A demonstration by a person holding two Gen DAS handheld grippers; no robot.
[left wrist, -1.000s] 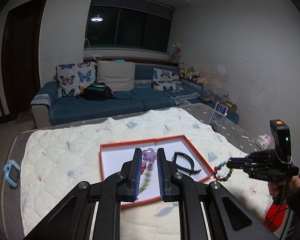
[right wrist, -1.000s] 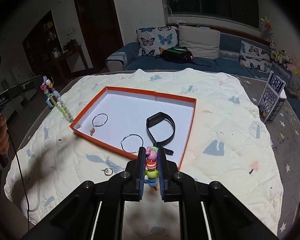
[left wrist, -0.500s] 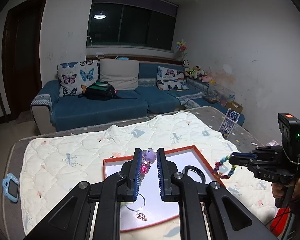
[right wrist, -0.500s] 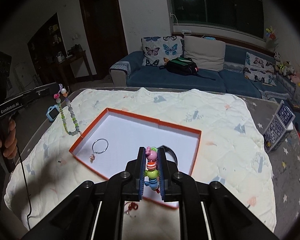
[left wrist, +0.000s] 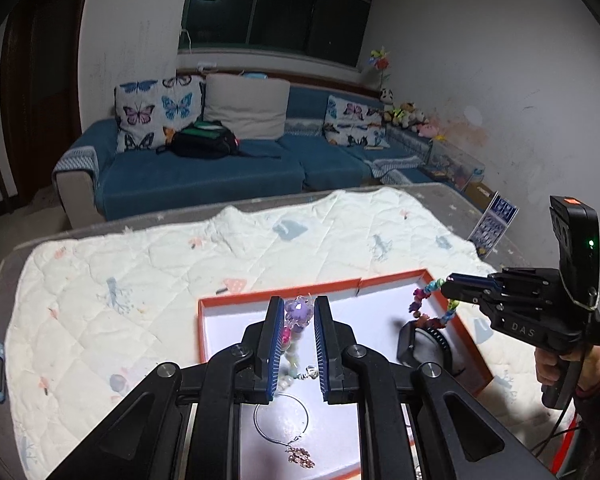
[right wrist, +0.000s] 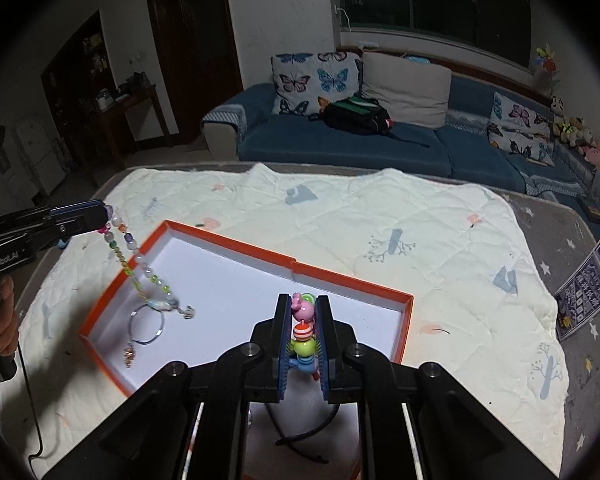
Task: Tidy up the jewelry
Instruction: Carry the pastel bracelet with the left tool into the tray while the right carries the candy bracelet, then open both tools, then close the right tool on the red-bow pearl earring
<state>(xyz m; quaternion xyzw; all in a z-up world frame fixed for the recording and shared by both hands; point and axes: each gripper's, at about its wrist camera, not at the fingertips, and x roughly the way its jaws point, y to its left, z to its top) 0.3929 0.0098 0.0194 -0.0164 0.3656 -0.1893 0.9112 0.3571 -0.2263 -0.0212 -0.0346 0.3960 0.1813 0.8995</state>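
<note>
Now mid-placement: left gripper [left wrist: 296, 322] clamped on a pastel bead strand [right wrist: 140, 264], right gripper [right wrist: 305, 322] clamped on a chunky colourful bracelet [left wrist: 432, 308], both dangling over the orange-rimmed tray [right wrist: 352, 280]. Next, probably: lower, part jaws, avoiding hoop [right wrist: 147, 324] and black band [left wrist: 424, 344].

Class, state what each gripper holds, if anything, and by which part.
Left gripper: pastel bead necklace, gripped at its purple flower bead. Right gripper: colourful bead bracelet, gripped at its pink bead.
</note>
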